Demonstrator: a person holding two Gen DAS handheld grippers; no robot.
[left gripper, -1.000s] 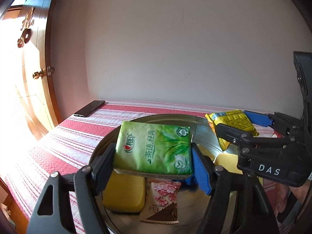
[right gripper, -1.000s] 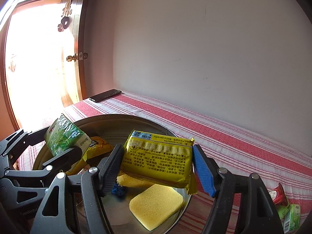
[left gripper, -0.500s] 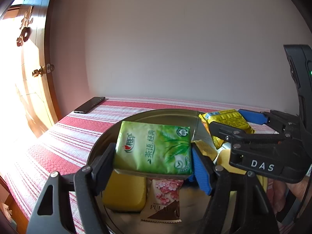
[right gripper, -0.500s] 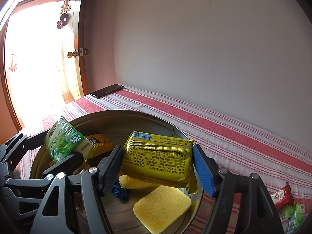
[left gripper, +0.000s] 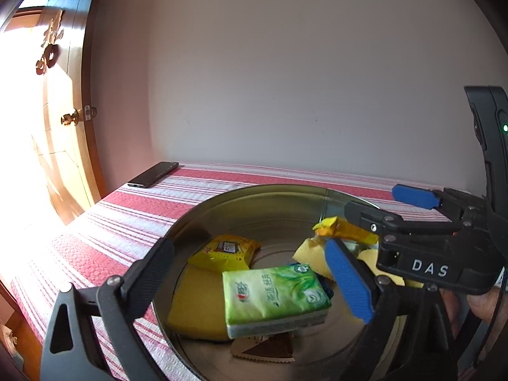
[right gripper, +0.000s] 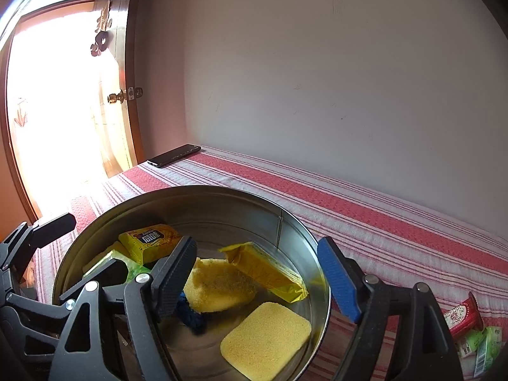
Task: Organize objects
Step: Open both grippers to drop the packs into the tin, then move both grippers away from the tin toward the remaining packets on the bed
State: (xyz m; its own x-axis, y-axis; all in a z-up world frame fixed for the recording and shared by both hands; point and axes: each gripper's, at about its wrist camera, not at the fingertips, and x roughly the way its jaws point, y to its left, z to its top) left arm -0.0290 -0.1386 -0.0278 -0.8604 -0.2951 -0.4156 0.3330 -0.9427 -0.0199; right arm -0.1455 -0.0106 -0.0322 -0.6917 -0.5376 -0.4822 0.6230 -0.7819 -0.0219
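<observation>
Both our tongs have just been opening and now stand wide, empty. The left tongs (left gripper: 254, 273) hang over the green tissue pack (left gripper: 274, 298), lying at six o'clock in the tin (left gripper: 254, 197); the right tongs (right gripper: 260, 273) hang over the yellow packet (right gripper: 263, 270). Both look light, soft, crinkly; we would pinch their long sides.

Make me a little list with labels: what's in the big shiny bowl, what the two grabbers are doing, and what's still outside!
bowl: round metal basin on a striped cloth
inside: green tissue pack, yellow packets, yellow sponges
left gripper: open, jaws just opened, holds nothing
right gripper: open, jaws just opened, holds nothing
outside: phone, small packets
</observation>
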